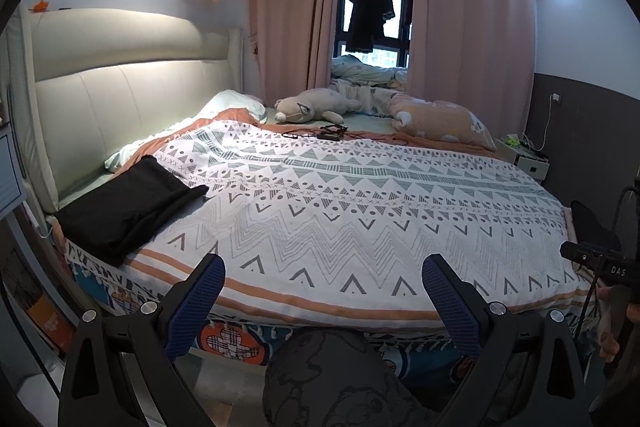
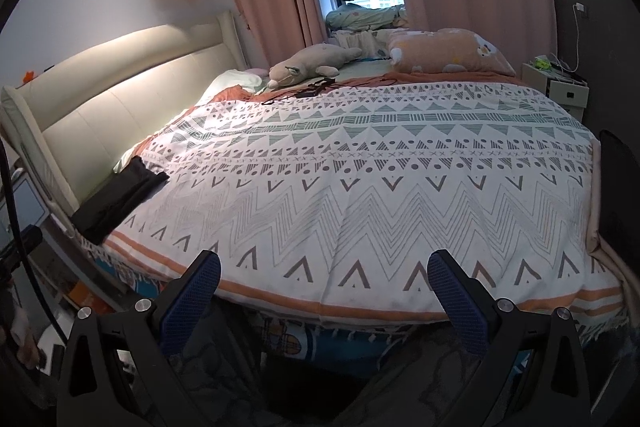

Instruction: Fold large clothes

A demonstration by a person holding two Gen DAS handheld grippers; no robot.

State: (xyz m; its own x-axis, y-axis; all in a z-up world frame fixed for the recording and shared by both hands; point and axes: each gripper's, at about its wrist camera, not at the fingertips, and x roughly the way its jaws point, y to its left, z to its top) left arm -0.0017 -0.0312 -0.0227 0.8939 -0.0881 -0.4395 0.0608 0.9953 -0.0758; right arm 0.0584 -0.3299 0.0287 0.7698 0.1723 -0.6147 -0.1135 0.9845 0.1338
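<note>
A folded black garment (image 1: 128, 203) lies at the left edge of the bed by the headboard, on a white patterned blanket (image 1: 340, 211); the right wrist view shows the same garment (image 2: 120, 195) and blanket (image 2: 360, 195). My left gripper (image 1: 324, 291) hangs open over the bed's near edge with nothing between its blue pads. My right gripper (image 2: 324, 287) is open too, empty, also at the near edge. Another dark piece of cloth (image 1: 592, 227) shows at the bed's right side, partly cut off; it appears again as dark cloth (image 2: 618, 195) in the right wrist view.
A plush toy (image 1: 316, 105), a peach pillow (image 1: 440, 125) and black cables with a small device (image 1: 328, 133) lie at the far end. A padded headboard (image 1: 120, 83) runs along the left. A white nightstand (image 2: 560, 83) stands far right. Dark clothes (image 1: 370, 7) hang at the window.
</note>
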